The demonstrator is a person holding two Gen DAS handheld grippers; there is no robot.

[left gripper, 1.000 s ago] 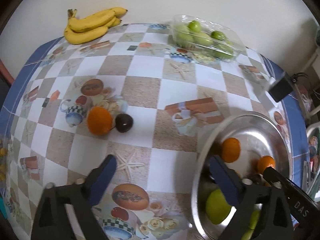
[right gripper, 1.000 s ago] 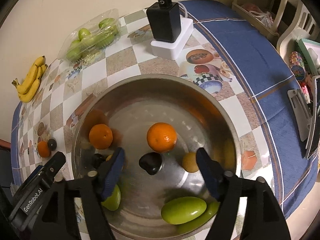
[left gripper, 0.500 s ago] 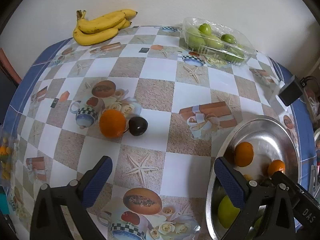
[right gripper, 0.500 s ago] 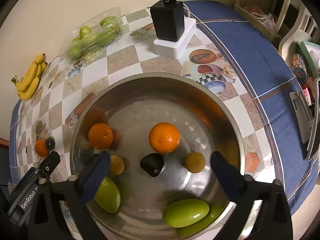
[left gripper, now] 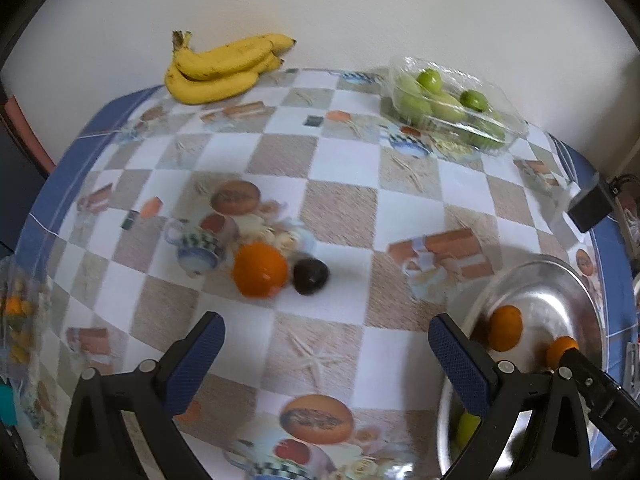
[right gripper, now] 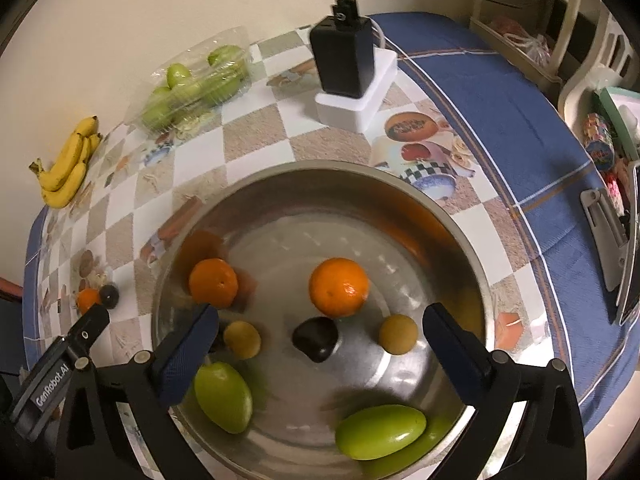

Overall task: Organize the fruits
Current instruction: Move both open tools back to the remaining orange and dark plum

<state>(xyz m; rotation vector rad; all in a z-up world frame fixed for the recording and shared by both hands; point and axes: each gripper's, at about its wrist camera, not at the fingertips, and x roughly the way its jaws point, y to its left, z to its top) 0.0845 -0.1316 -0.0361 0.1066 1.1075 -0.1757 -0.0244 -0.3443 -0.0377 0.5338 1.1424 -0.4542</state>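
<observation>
Left wrist views tabletop obliquely; right wrist looks steeply down; both share bowl.

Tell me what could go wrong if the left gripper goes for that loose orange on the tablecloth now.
1. The orange touches a dark round fruit; the open left gripper could knock that one rolling or pinch both.
2. Both are round on a slick tablecloth, so a glancing finger may send them away.
3. The steel bowl already holds loose fruit; a dropped orange could bounce.

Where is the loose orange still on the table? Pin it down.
In the left wrist view the loose orange lies on the checkered tablecloth, left of centre, touching a dark fruit on its right, ahead of the open left gripper.
</observation>
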